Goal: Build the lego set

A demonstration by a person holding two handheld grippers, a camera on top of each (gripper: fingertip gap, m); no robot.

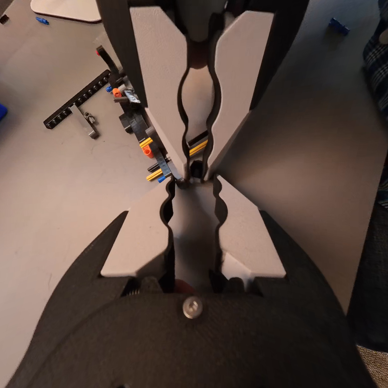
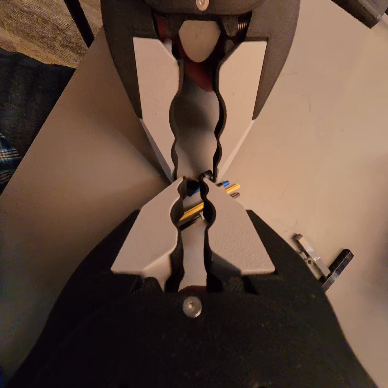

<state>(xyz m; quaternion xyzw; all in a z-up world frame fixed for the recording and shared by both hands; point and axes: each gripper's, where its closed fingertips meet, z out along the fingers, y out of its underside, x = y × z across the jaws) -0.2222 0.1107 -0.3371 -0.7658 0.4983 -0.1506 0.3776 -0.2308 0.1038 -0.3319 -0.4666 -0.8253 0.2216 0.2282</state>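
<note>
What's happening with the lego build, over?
Right gripper clamped on lego model. Left gripper open, tips at model's end. Loose blue pin far off, nothing blocking.

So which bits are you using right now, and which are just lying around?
In use:
- left gripper
- right gripper, shut on the lego model

Lying about:
- grey bent piece
- small blue pin
- blue piece at the far right
- white board
- checked cloth
</note>
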